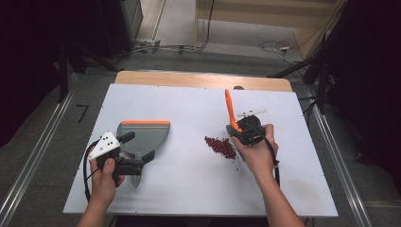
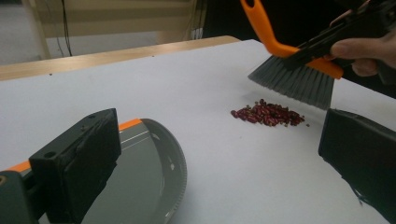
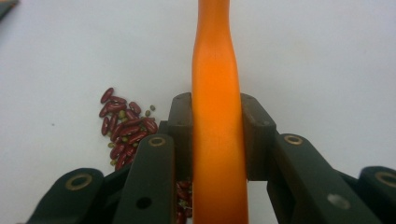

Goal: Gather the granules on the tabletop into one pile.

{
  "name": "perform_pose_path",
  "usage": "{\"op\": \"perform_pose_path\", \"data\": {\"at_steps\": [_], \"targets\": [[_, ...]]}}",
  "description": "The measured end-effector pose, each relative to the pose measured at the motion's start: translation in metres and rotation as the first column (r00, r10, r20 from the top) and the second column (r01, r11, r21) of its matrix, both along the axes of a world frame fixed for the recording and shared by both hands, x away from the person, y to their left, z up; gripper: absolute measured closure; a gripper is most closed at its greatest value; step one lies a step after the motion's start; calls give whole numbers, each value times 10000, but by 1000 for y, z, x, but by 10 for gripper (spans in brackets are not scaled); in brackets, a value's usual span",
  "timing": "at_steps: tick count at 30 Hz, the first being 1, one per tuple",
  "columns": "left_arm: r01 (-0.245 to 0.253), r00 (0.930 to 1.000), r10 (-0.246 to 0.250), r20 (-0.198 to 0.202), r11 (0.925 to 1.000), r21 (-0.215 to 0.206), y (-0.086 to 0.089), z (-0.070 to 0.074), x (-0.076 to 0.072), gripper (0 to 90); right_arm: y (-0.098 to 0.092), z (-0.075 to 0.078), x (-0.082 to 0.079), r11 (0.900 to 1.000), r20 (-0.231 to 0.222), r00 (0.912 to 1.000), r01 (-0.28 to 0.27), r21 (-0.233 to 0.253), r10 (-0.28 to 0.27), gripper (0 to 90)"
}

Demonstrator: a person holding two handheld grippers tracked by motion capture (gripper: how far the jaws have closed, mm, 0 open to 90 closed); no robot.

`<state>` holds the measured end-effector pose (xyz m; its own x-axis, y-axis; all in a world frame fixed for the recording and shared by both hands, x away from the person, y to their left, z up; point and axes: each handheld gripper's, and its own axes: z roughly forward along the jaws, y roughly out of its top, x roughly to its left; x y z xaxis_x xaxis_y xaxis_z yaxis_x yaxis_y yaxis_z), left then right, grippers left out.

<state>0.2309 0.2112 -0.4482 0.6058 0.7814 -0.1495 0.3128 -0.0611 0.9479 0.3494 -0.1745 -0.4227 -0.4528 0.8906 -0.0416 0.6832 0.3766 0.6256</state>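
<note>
High view: right gripper [image 1: 239, 130] clamping orange brush [image 1: 230, 111] near tabletop's right edge, beans [image 1: 221, 146] lying just beside; dustpan [image 1: 144, 137] resting toward left edge.
Left gripper view: left gripper [image 2: 210, 163] standing open, holding nothing, over dustpan [image 2: 149, 172].
Right gripper view: jaws squeezing brush handle [image 3: 217, 121]. Handle probably stiff, light, smooth; beans [image 3: 123, 128] loose, likely rolling easily.

No text, label, brand, number or sign can be read anywhere in these pictures; neither the white surface [image 1: 189, 179] nor the things lying on it carry any legible marking.
</note>
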Motion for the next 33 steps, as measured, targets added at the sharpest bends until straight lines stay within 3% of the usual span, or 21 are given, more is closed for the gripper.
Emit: {"op": "perform_pose_path", "data": {"at_steps": [1, 2, 3, 4, 5, 6, 7, 8, 9, 10, 11, 12, 13, 14, 18, 21, 25, 26, 27, 29, 33], "targets": [[-4, 10000, 4, 5, 10000, -11, 0, 0, 0, 0, -4, 3, -2, 9986, 106, 9987, -509, 105, 508, 688], [-5, 10000, 5, 14, 10000, -26, 1, 0, 0, 0, -4, 3, -2, 9986, 106, 9987, -509, 105, 508, 688], [-22, 10000, 22, 20, 10000, -20, 1, 0, 0, 0, -17, 10, -8, 9675, 94, 9682, -2504, 360, 2502, 688], [-29, 10000, 29, 12, 10000, -19, 1, 0, 0, 0, -17, 10, -8, 9675, 94, 9682, -2504, 360, 2502, 688], [-37, 10000, 37, -5, 10000, -7, 1, 0, 0, 0, -27, 10, -15, 9090, -198, 9087, -4169, 40, 4169, 688], [-47, 10000, 47, -11, 10000, 8, 1, 0, 0, 0, -30, 9, -17, 8802, -385, 8796, -4745, -24, 4741, 688], [-51, 10000, 51, -14, 10000, 29, 1, 0, 0, 0, -30, 9, -17, 8802, -385, 8796, -4745, -24, 4741, 688], [-68, 10000, 68, -28, 10000, 45, 1, 0, 0, 0, -34, 6, -20, 8317, -470, 8312, -5551, -142, 5540, 688], [-73, 10000, 74, -36, 10000, 66, 0, 0, 0, 0, -38, -3, -26, 7684, -889, 7664, -6397, -166, 6361, 688], [-85, 10000, 85, -33, 9999, 78, 0, 0, 0, 0, -38, -3, -26, 7684, -889, 7664, -6397, -166, 6361, 688], [-93, 10000, 93, -30, 9999, 82, 0, 0, 0, 0, -39, -7, -27, 7480, -1175, 7428, -6637, 8, 6591, 688], [-96, 9999, 97, -37, 9999, 79, 0, 0, 0, 0, -39, -13, -29, 7200, -1288, 7121, -6935, 242, 6902, 688], [-105, 9999, 105, -38, 9999, 115, 0, 0, 0, 0, -38, -17, -28, 7024, -1279, 6932, -7103, 456, 7093, 688], [-117, 9999, 118, -52, 9999, 117, 0, -1, 0, 0, -36, -21, -27, 6917, -1311, 6808, -7190, 679, 7206, 688], [-84, 9999, 85, -84, 9999, 136, -1, -2, 0, 0, -29, -26, -13, 6889, -1186, 6793, -7202, 820, 7242, 689], [-64, 9999, 65, -97, 9999, 124, -1, -2, 1, 0, -21, -24, -4, 6621, -1069, 6552, -7479, 472, 7478, 689], [-63, 9999, 65, -114, 9999, 131, 0, -3, 1, 0, -14, -23, 8, 6332, -847, 6305, -7740, 65, 7716, 689], [-62, 9999, 64, -125, 9999, 127, 0, -3, 1, 0, -13, -23, 10, 6327, -843, 6302, -7744, 31, 7718, 689], [-58, 9999, 59, -124, 9999, 117, 0, -3, 1, 0, -11, -23, 12, 6243, -748, 6227, -7812, -36, 7789, 689], [-41, 9999, 42, -106, 9999, 105, -1, -2, 0, 0, -7, -22, 15, 6225, -737, 6216, -7825, -124, 7799, 689], [-13, 10000, 14, -89, 10000, 98, -3, -3, 0, 0, 1, -18, 17, 6033, -668, 6045, -7966, -390, 7938, 688]]}}
